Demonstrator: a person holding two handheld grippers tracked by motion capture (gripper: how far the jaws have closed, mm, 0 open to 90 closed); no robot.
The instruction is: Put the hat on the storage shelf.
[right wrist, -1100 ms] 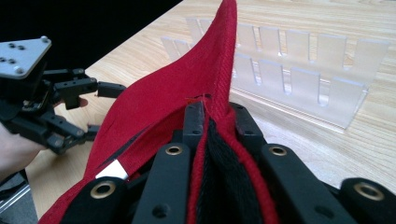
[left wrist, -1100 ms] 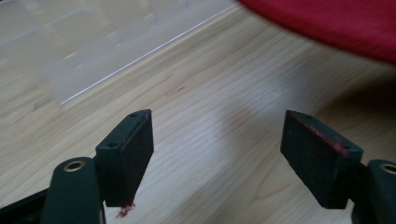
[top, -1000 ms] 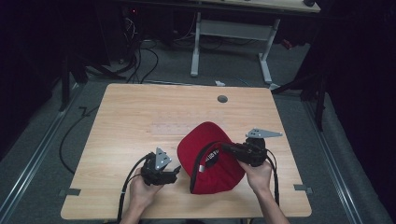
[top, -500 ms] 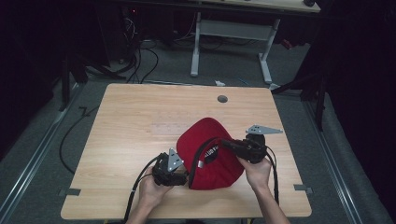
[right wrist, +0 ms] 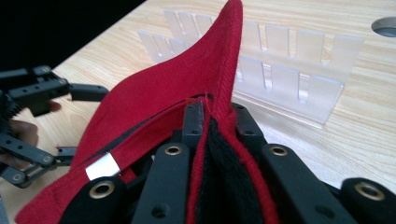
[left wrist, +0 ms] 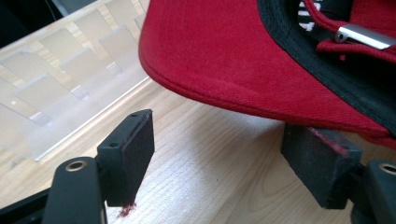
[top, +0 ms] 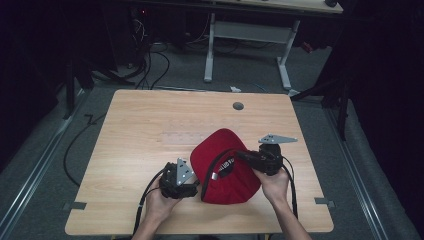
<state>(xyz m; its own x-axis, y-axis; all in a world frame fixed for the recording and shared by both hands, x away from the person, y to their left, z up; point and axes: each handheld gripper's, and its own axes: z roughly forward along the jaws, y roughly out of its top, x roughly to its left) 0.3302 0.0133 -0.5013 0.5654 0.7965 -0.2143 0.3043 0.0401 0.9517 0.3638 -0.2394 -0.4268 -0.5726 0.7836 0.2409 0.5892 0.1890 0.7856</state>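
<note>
Red baseball cap near the worktop front edge, rear band pinched tight in the right tongs — left tongs wide open, empty, just under the brim — likely to slip free if tugged sideways.

Wooden table (clear slotted rack)

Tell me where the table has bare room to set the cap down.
Free: the left half of the table, and the far strip beside the round hole. Crowded: the near middle, where the red cap, left gripper, right gripper and clear slotted rack sit.
</note>
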